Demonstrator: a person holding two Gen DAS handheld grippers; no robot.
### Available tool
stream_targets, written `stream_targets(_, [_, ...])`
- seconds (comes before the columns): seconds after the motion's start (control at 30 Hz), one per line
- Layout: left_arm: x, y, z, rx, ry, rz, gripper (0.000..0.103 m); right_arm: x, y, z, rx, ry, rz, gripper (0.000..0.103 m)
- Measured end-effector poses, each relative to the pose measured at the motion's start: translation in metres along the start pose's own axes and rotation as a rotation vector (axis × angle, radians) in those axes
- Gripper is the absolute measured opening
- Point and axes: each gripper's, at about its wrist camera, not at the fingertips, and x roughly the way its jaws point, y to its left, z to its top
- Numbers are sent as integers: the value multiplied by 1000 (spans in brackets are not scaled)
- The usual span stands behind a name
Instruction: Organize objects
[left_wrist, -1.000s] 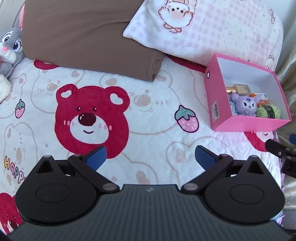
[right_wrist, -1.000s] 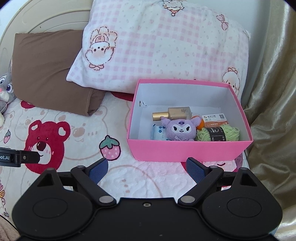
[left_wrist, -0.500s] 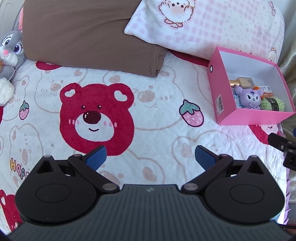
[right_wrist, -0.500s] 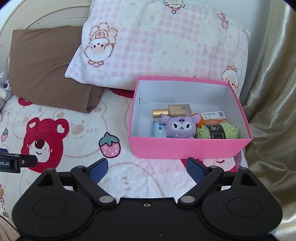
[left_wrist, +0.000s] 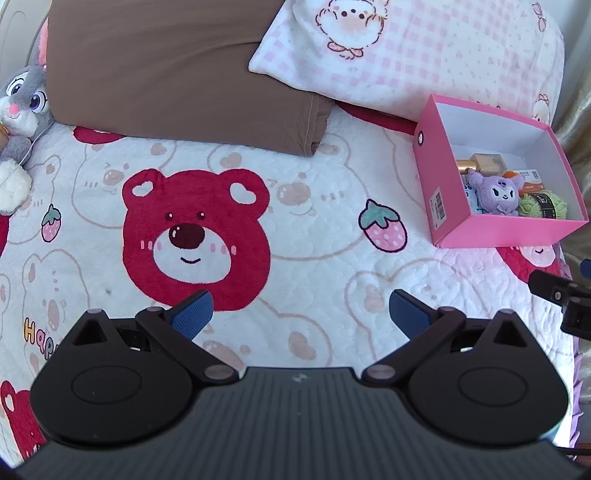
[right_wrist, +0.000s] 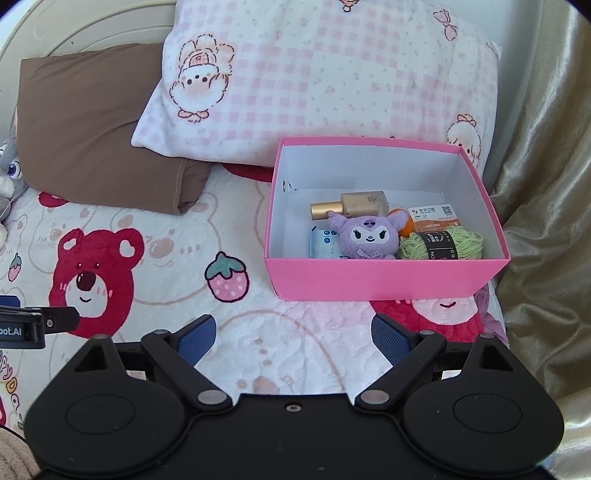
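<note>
A pink box stands on the bed by the pillows. Inside lie a purple plush toy, a gold bottle, a green yarn ball, a blue-white packet, an orange card box and a small orange thing, mostly hidden. My right gripper hovers open in front of the box, nothing between its fingers. My left gripper hangs open over the bear-print blanket, left of the box, empty.
A brown pillow and a pink checked pillow lie at the head of the bed. A grey rabbit plush sits at the far left. A gold curtain hangs right of the box. The blanket spreads below both grippers.
In both views the scene has slid slightly downward; the pink box sits a little lower in frame. Both grippers stay open and empty.
</note>
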Motion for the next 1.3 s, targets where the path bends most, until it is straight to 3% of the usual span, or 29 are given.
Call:
stream_targets(0.37, [0,4,0,7,6,8,103,2,4,-2,-25,5,-40,93])
stream_targets(1.3, [4,-1,-6,17,11,22,103,0,6,-2,-26,3,-30,93])
